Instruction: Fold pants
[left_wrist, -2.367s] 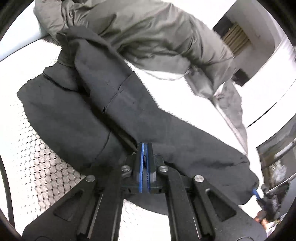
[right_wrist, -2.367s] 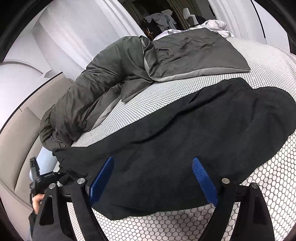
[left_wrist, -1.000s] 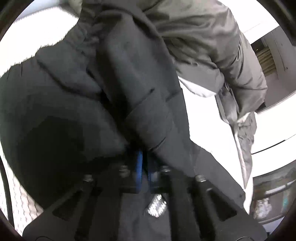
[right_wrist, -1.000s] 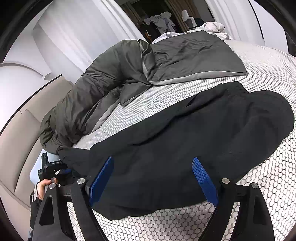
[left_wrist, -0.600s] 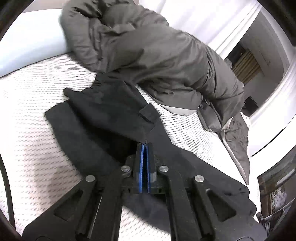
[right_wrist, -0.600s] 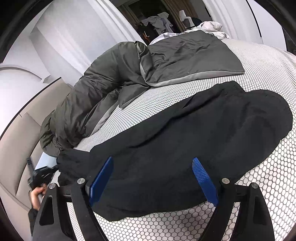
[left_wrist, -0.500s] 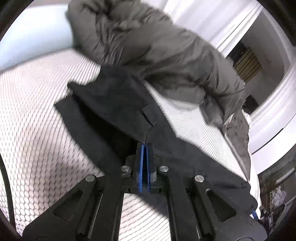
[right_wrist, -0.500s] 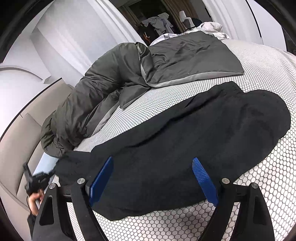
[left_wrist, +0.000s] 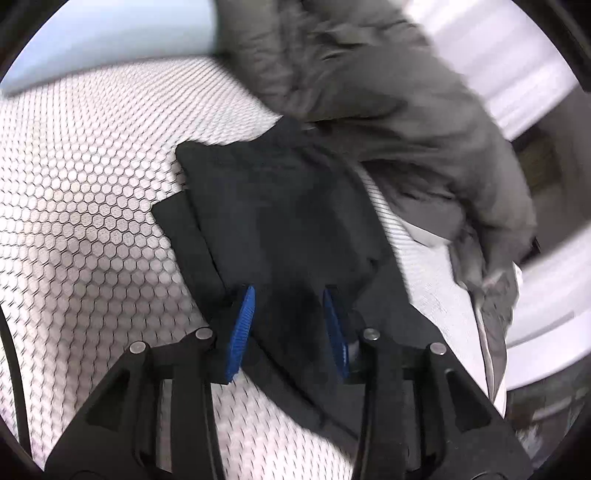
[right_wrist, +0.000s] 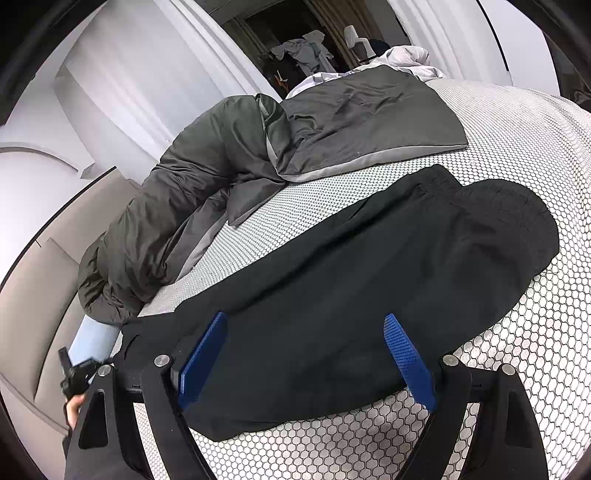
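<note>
Both jaws stand apart and hold nothing: on the left gripper (left_wrist: 290, 325) the blue pads (left_wrist: 242, 332) are partly spread over the dark cloth, and on the right gripper (right_wrist: 306, 360) they are spread wide.

From largest to smallest: the bed (right_wrist: 517, 155), with its white cover of honeycomb pattern, carries everything. On it the black pants (right_wrist: 369, 280) lie stretched flat, running in the right wrist view from about 8 o'clock, near the left pad, up to about 2 o'clock, where the rounded end rests. The right gripper hangs over the near edge of the pants at 6 o'clock; whether its pads touch the cloth I cannot tell.

In the left wrist view the pants (left_wrist: 280, 206) show one layer folded over another, with a squared corner pointing toward 11 o'clock. This view is somewhat blurred.

A grey duvet (right_wrist: 192, 206) lies bunched along the far side of the bed, from 9 o'clock to 1 o'clock in the right wrist view, touching the end of the pants near 8 o'clock. In the left wrist view the duvet (left_wrist: 399, 96) fills the area from 12 to 3 o'clock, its edge over the top of the pants.

A pale blue pillow (right_wrist: 92, 338) shows at 8 o'clock under the duvet.
</note>
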